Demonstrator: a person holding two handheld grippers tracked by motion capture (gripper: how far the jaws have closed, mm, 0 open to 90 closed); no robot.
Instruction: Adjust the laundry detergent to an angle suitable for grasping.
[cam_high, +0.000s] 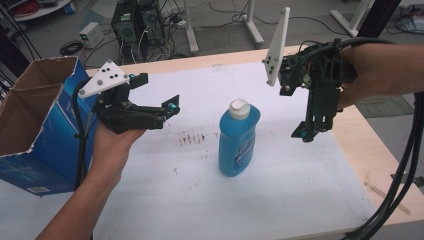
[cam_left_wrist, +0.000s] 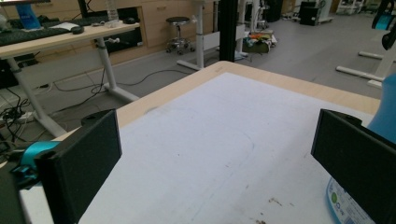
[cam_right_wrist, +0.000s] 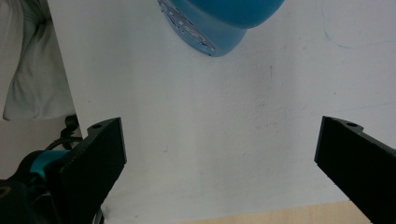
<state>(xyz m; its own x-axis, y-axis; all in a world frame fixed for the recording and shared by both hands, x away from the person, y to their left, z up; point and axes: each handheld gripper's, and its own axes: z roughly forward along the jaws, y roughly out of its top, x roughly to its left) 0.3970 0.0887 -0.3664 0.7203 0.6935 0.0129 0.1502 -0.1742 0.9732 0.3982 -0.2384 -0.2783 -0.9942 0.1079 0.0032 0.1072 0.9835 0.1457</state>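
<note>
A blue bottle (cam_high: 238, 140) with a white cap stands upright in the middle of the white-covered table (cam_high: 280, 195). My left gripper (cam_high: 157, 91) hovers to its left, held level, jaws wide apart and empty, pointing toward the bottle. In the left gripper view the left gripper (cam_left_wrist: 217, 158) frames bare table, with the bottle (cam_left_wrist: 385, 112) just behind its right jaw. My right gripper (cam_high: 305, 132) hangs to the bottle's right, pointing down, open and empty. In the right gripper view the right gripper (cam_right_wrist: 219, 163) looks down on the table, with the bottle (cam_right_wrist: 219, 23) at the top edge.
An open cardboard box (cam_high: 35, 125) with blue printed sides stands at the table's left edge, close to my left forearm. Black cables (cam_high: 405, 175) trail off the right side. Computer towers (cam_high: 135, 22) and desk legs stand on the floor beyond the far edge.
</note>
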